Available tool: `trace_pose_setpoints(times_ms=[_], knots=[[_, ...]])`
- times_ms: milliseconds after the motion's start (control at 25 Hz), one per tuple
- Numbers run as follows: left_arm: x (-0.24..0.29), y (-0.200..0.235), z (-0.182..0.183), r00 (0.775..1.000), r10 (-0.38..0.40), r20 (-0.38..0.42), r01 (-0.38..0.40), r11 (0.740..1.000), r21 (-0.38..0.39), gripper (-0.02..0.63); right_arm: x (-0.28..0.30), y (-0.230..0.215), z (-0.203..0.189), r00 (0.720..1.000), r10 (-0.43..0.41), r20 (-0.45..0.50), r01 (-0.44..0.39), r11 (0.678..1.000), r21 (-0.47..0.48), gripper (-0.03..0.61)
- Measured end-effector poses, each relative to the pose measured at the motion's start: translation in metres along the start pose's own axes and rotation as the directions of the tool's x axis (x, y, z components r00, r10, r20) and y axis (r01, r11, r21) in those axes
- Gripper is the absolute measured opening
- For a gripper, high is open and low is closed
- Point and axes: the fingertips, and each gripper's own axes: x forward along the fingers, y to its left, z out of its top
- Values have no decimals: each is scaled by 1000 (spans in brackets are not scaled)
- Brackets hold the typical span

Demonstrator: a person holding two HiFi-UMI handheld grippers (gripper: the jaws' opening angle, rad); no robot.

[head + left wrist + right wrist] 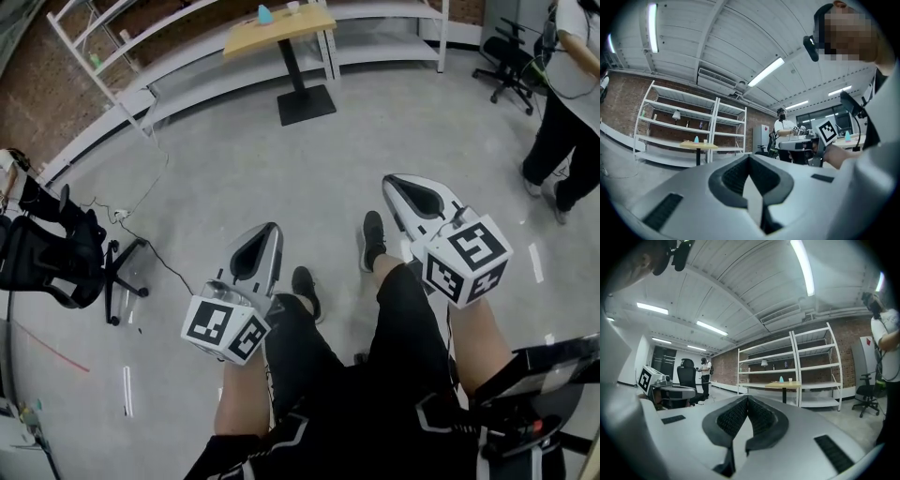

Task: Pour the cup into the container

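Note:
Far ahead stands a small wooden table (246, 37) on a black pedestal, with a blue container (265, 14) and a white cup (293, 7) on top. Both gripper views show the table (690, 146) (773, 386), the blue container (696, 139) (781, 379) and the cup (705, 140) (790, 379) small in the distance. My left gripper (272, 228) (750, 157) and right gripper (389, 180) (747, 398) are held level above the person's legs. Each has its jaws pressed together with nothing between them.
White shelving (122, 37) runs along the brick wall behind the table. A black office chair (56, 248) and floor cables (155, 253) lie at the left. Another person (562, 112) and a chair (506, 61) are at the right. Bare grey floor lies between me and the table.

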Motion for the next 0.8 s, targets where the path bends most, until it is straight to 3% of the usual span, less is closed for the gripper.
trace_pose_setpoints(times_ms=[280,800], knots=[[-81,-40,-8,1000,28,-4,-28,999,-24,2,-62,69,-15,1000,18,-13,-18,1000,1,2],[-149,-89,-9,999,50,14,-49,998,-40,2,-129,116,-12,1000,28,-1,-28,1000,-11,2]])
